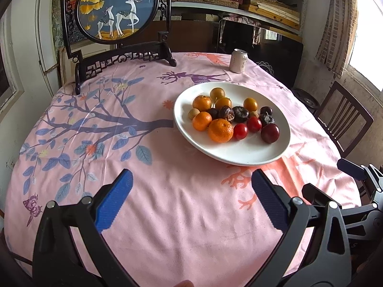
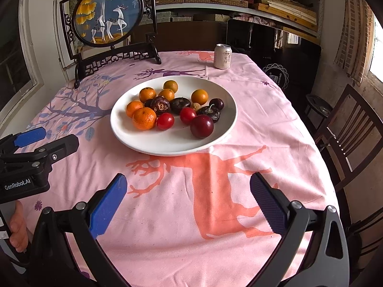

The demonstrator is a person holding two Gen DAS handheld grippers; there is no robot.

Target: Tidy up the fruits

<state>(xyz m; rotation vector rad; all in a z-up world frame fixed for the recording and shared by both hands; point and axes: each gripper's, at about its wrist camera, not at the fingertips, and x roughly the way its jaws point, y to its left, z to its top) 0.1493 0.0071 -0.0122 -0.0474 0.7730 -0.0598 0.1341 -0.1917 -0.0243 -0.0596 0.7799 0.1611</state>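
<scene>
A white plate (image 1: 251, 153) (image 2: 167, 146) on the pink tablecloth holds mixed fruit: several oranges (image 1: 220, 130) (image 2: 144, 118), two red cherry tomatoes (image 1: 240, 131) (image 2: 165, 121), a dark red plum (image 1: 270, 133) (image 2: 201, 126) and several dark brown water chestnuts (image 1: 240, 114) (image 2: 162, 105). My left gripper (image 1: 191, 186) is open and empty above the cloth, short of the plate and to its left. My right gripper (image 2: 189, 189) is open and empty, just in front of the plate. The left gripper also shows at the left edge of the right wrist view (image 2: 45, 141).
A drink can (image 1: 238, 61) (image 2: 223, 56) stands at the table's far side. A framed round deer picture (image 1: 117, 7) (image 2: 107, 12) on a dark stand sits at the back left. A wooden chair (image 1: 342, 119) (image 2: 352, 131) is beside the table's right edge.
</scene>
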